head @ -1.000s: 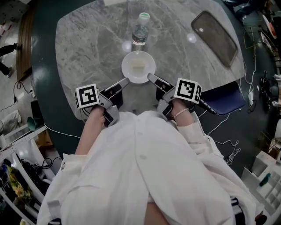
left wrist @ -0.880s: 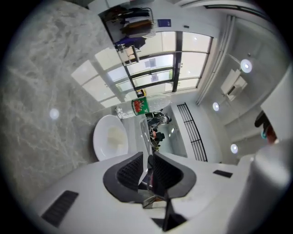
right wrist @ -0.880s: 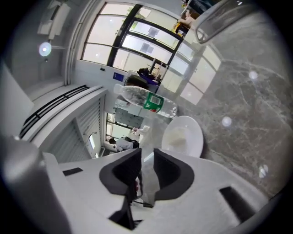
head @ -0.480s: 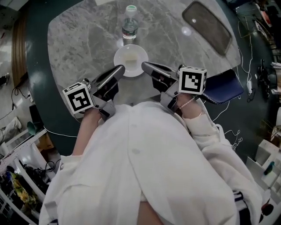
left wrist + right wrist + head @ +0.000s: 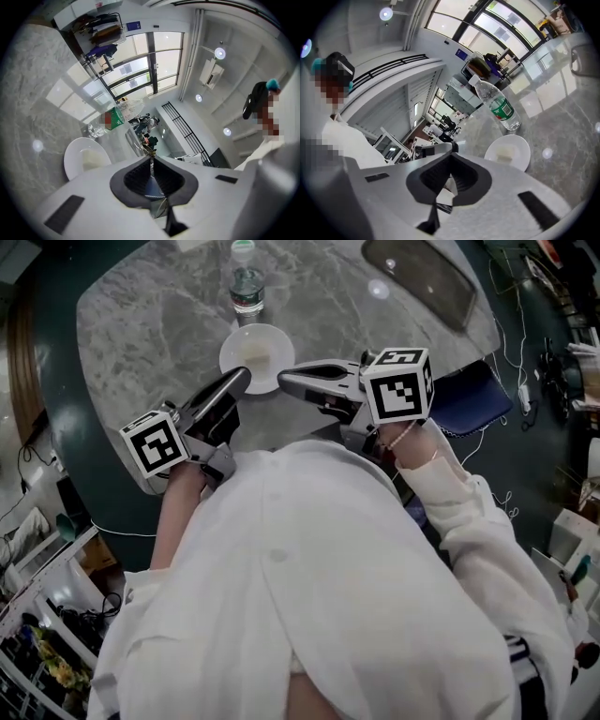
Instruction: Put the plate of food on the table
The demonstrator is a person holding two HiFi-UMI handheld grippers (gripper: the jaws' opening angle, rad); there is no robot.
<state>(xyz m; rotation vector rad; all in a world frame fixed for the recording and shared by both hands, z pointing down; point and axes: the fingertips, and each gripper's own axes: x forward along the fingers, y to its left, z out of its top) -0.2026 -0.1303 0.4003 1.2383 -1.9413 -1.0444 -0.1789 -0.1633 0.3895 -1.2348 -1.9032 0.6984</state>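
The plate (image 5: 256,357) sits on the marble table (image 5: 159,324), close to its near edge and roughly midway along it, with a pale block of food (image 5: 257,352) at its centre; a water bottle (image 5: 247,284) stands upright just beyond the plate, toward the far edge; a dark tray (image 5: 419,277) lies well apart at the far right corner. My left gripper (image 5: 242,374) hovers over the near edge, its tip near the plate's left rim, jaws pressed together on nothing; my right gripper (image 5: 284,379) points in from the right, its tip just beside the plate's right rim, jaws likewise closed and empty; neither grips the plate.
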